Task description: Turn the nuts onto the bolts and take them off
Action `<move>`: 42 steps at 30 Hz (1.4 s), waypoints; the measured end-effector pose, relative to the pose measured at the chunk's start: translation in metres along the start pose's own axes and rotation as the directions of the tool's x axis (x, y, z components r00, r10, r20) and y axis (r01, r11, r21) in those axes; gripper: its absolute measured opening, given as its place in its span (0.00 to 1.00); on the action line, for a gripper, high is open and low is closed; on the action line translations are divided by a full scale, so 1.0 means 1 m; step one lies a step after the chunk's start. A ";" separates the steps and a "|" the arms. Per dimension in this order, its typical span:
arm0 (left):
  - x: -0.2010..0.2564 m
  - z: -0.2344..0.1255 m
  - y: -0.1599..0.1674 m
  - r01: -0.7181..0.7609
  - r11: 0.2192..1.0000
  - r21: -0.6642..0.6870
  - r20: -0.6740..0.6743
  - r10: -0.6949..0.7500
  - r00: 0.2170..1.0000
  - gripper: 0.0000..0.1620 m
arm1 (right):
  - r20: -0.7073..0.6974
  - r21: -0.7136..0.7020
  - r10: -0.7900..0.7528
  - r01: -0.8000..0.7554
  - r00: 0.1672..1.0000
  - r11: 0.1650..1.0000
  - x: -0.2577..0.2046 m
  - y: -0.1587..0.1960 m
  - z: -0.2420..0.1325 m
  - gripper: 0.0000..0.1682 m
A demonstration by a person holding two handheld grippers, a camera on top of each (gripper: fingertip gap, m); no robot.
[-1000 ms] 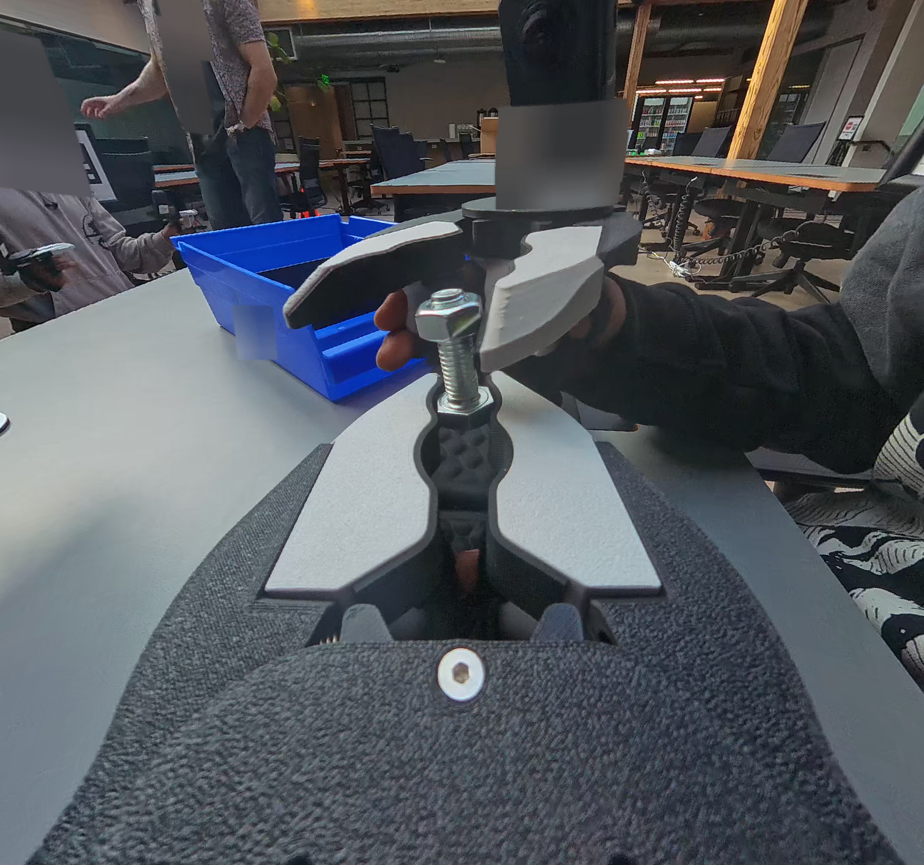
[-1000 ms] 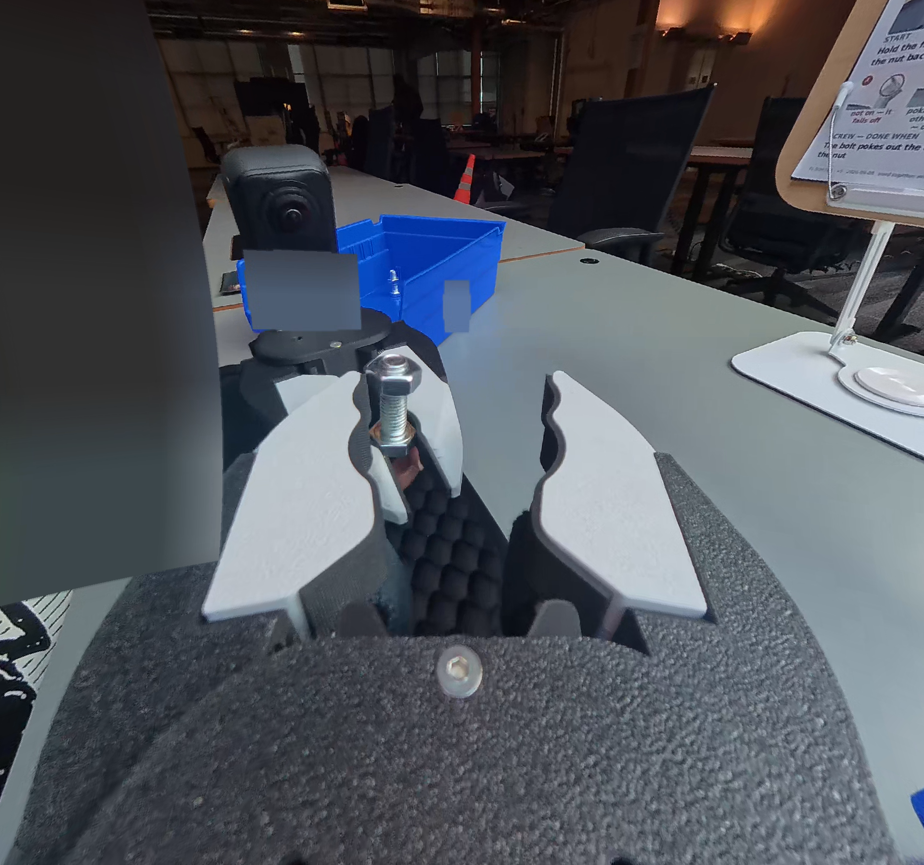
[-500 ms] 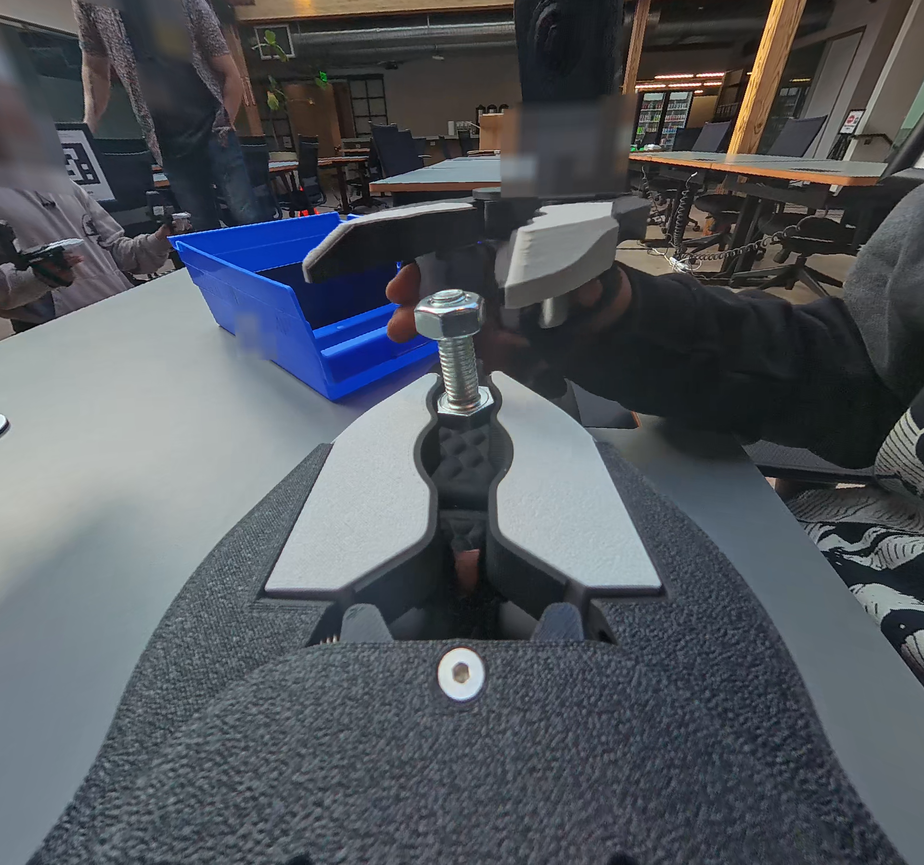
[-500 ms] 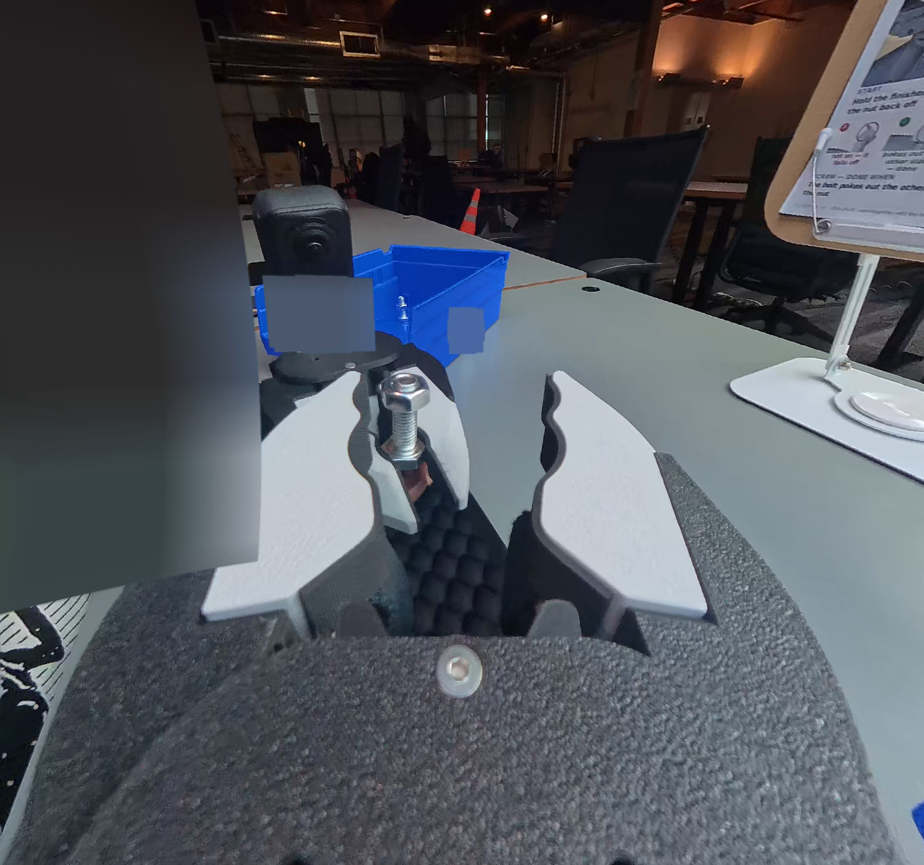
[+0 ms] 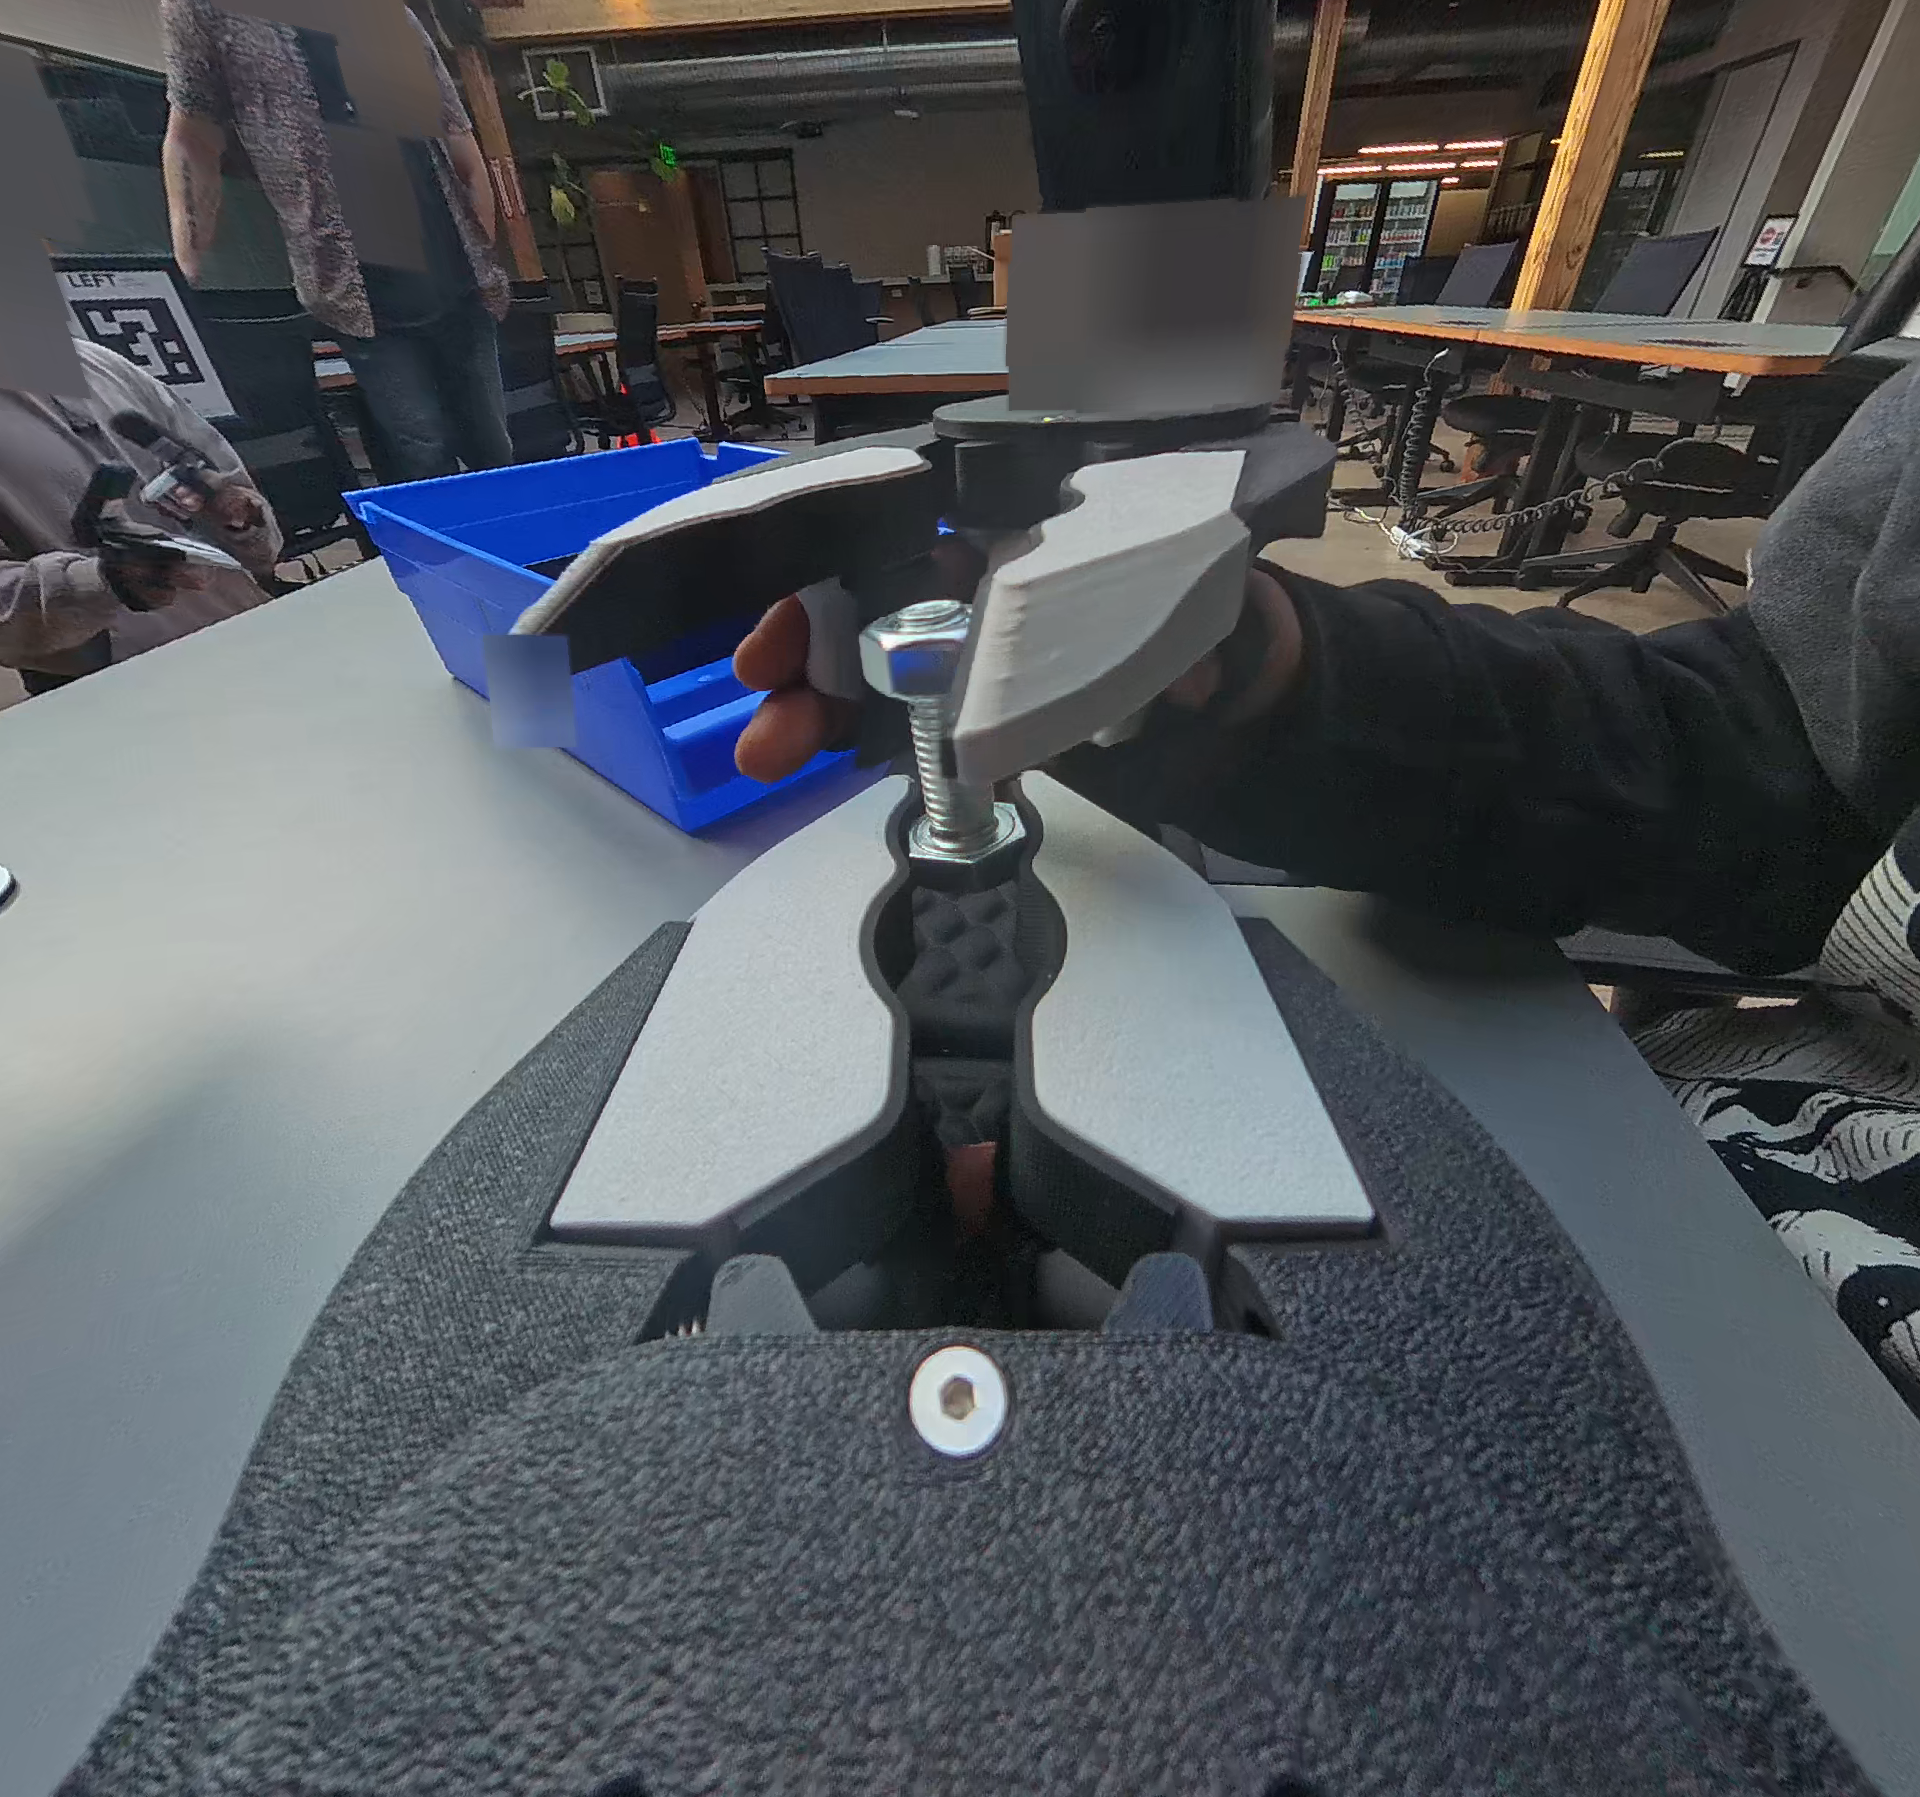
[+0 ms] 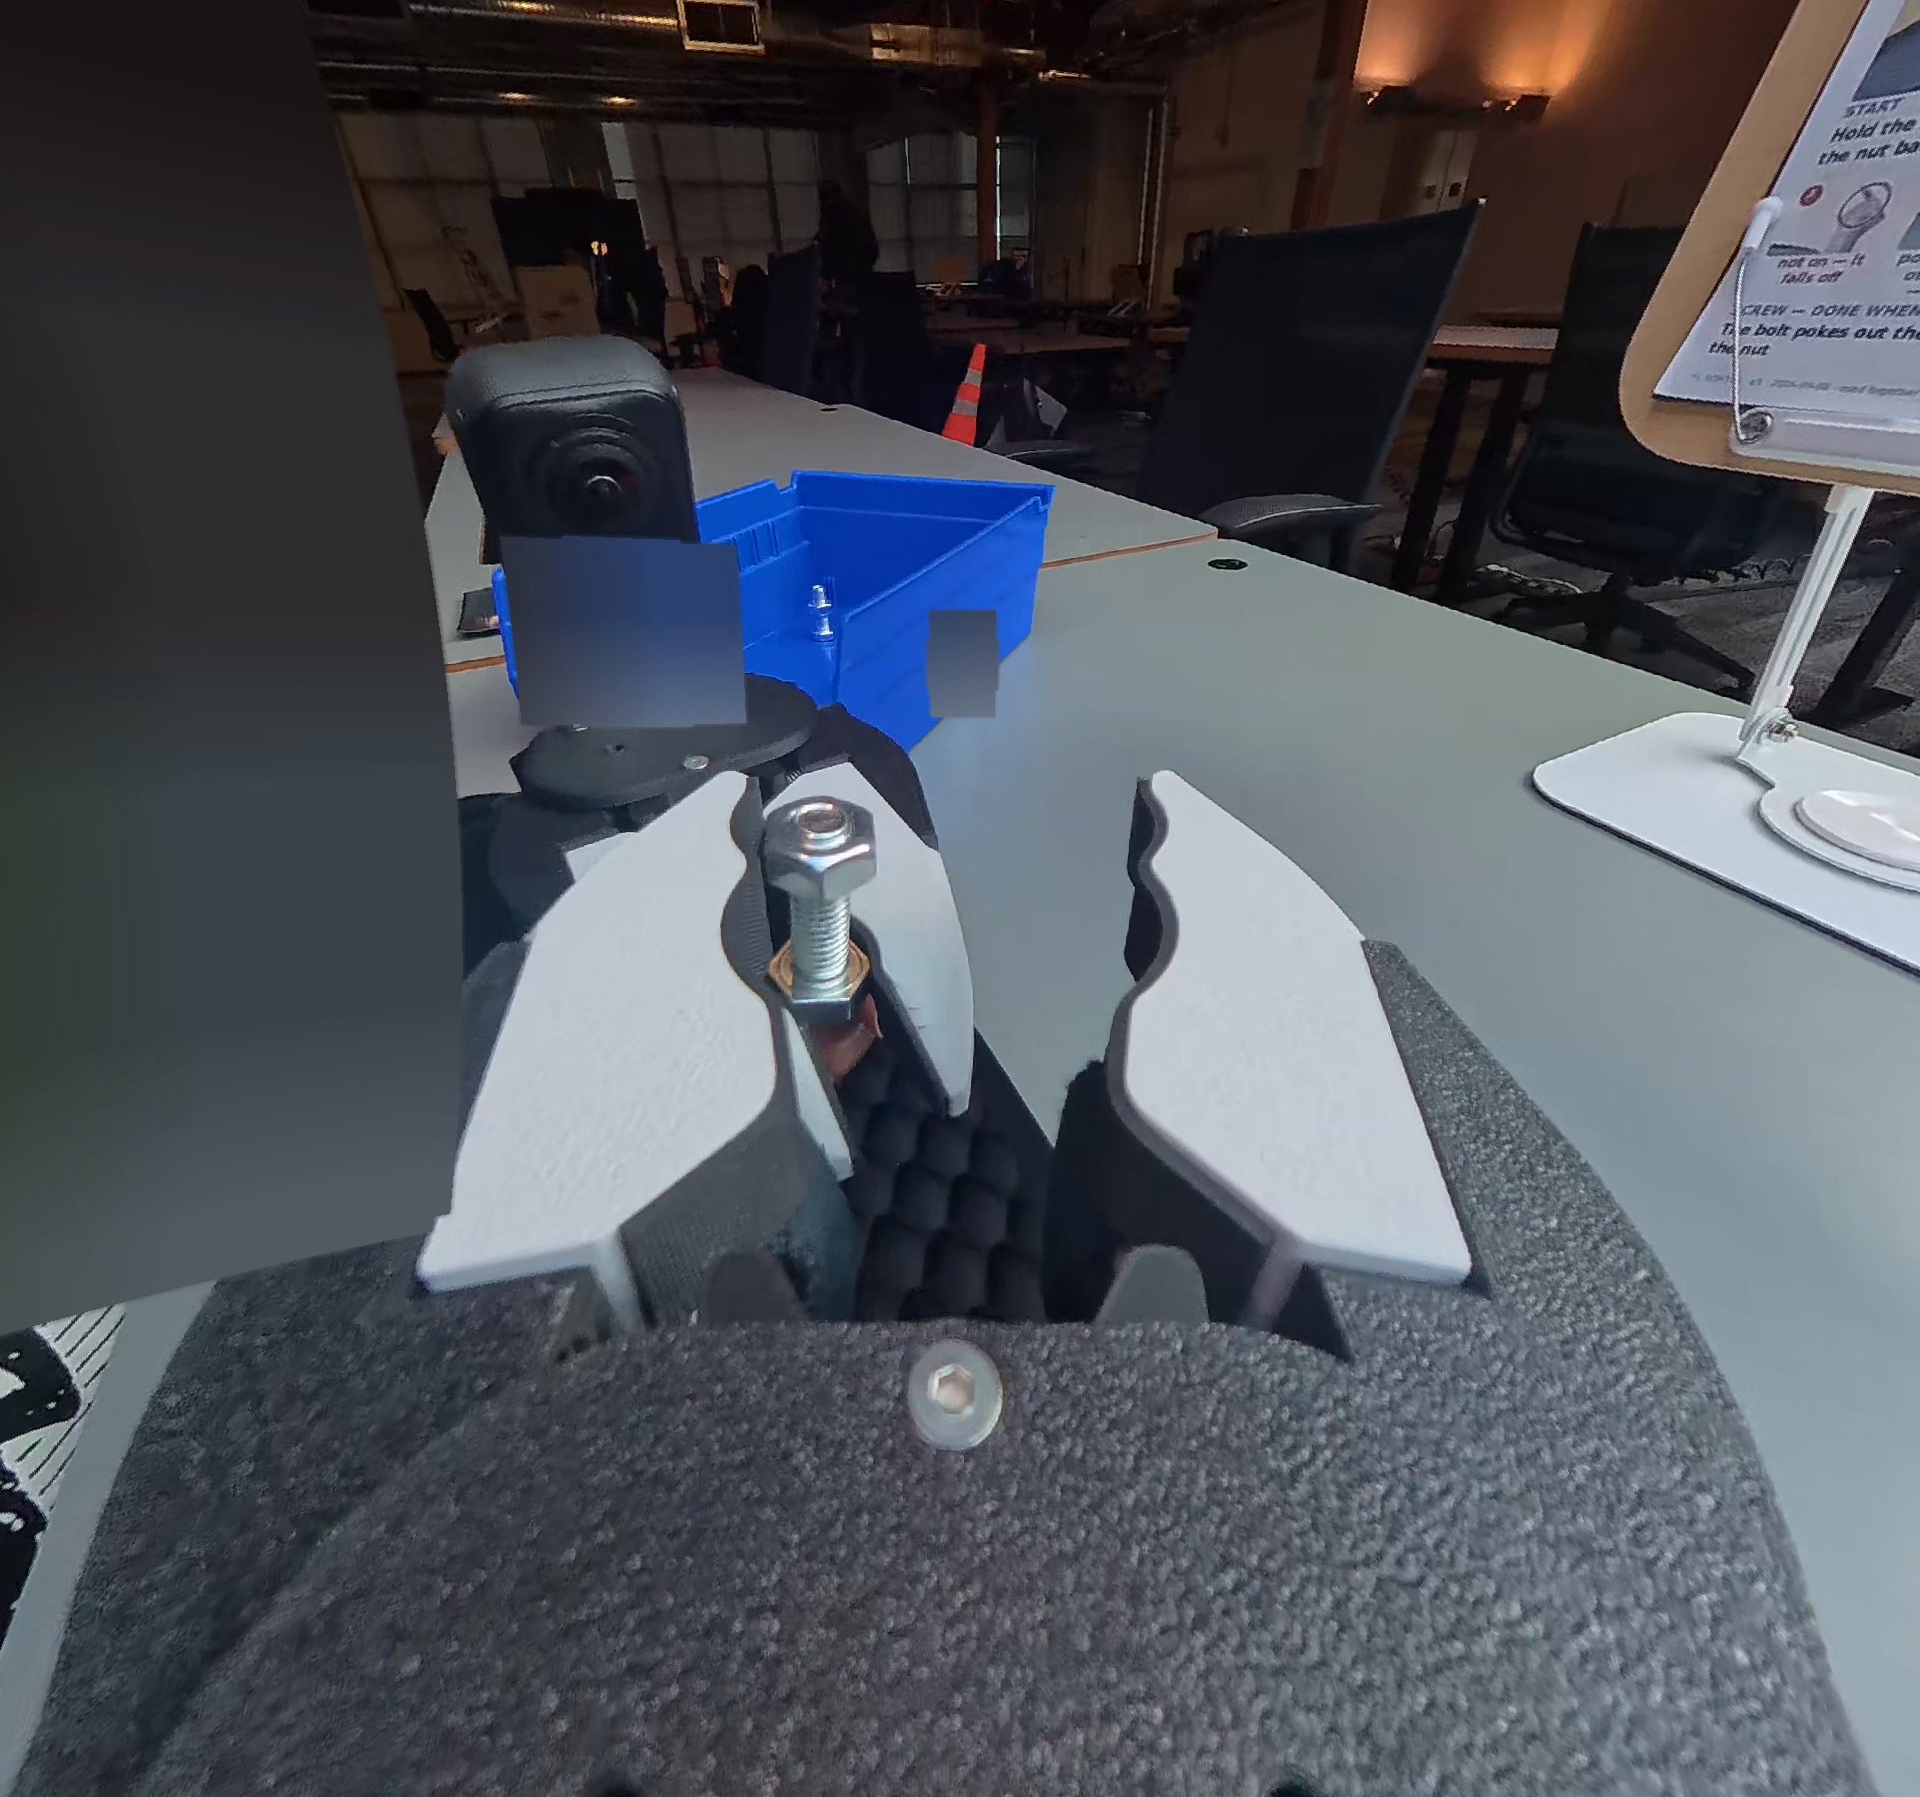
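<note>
The left tongs [image 5: 961, 874] were pressed together on the bottom of a silver bolt [image 5: 940, 760], pinching it right at a nut [image 5: 971, 838] that sat low on the threads. The bolt stood straight up above the grey bench [image 5: 260, 916]. A second nut [image 5: 914, 651] sat at the very top of the bolt.

The right tongs [image 6: 940, 900] were spread wide. They came in from the far side, with one finger on each side of the top nut. In the left wrist view one grey finger [image 5: 1101, 625] looked very close to the top nut (I could not tell if it touched). A hand [image 5: 790, 698] in a dark sleeve held the right tongs.

A blue bin [image 5: 582, 563] stood on the bench behind the bolt, toward the far left edge. A small bolt with nuts [image 6: 821, 609] stood inside it. A white stand [image 6: 1714, 791] with a paper sheet was near the bench's right edge in the right wrist view. Two people [image 5: 312, 168] were past the far left side of the bench.
</note>
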State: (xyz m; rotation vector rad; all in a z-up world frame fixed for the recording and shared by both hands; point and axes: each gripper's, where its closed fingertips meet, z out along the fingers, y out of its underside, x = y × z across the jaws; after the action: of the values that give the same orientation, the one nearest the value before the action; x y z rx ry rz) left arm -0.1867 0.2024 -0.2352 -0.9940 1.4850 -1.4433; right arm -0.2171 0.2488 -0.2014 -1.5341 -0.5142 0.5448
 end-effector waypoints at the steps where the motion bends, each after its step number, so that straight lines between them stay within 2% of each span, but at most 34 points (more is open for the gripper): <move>1: 0.000 0.000 0.000 0.001 1.000 0.001 0.001 -0.001 1.000 0.09 | 0.000 0.002 0.003 -0.003 1.000 1.000 0.000 0.000 -0.003 0.40; 13: 0.000 0.000 -0.001 0.004 1.000 0.006 0.001 -0.004 1.000 0.09 | -0.074 0.008 0.011 -0.011 0.997 1.000 0.019 0.004 -0.041 0.36; 21: 0.000 0.000 0.000 -0.001 1.000 0.002 0.000 0.001 1.000 0.09 | 0.022 0.017 -0.029 0.029 0.999 0.999 -0.005 -0.004 -0.009 0.40; 26: 0.001 0.000 0.000 -0.005 1.000 0.000 -0.002 0.005 1.000 0.09 | 0.015 -0.021 -0.048 0.048 0.999 0.999 -0.007 0.001 0.009 0.40; 42: 0.002 0.000 0.000 -0.001 1.000 0.003 -0.011 0.001 1.000 0.09 | -0.027 -0.009 -0.027 0.027 0.999 1.000 0.007 0.004 -0.020 0.43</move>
State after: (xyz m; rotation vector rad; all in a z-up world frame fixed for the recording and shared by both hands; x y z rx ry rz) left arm -0.1876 0.2007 -0.2349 -0.9850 1.4907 -1.4513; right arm -0.1992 0.2372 -0.2049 -1.5389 -0.5162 0.5008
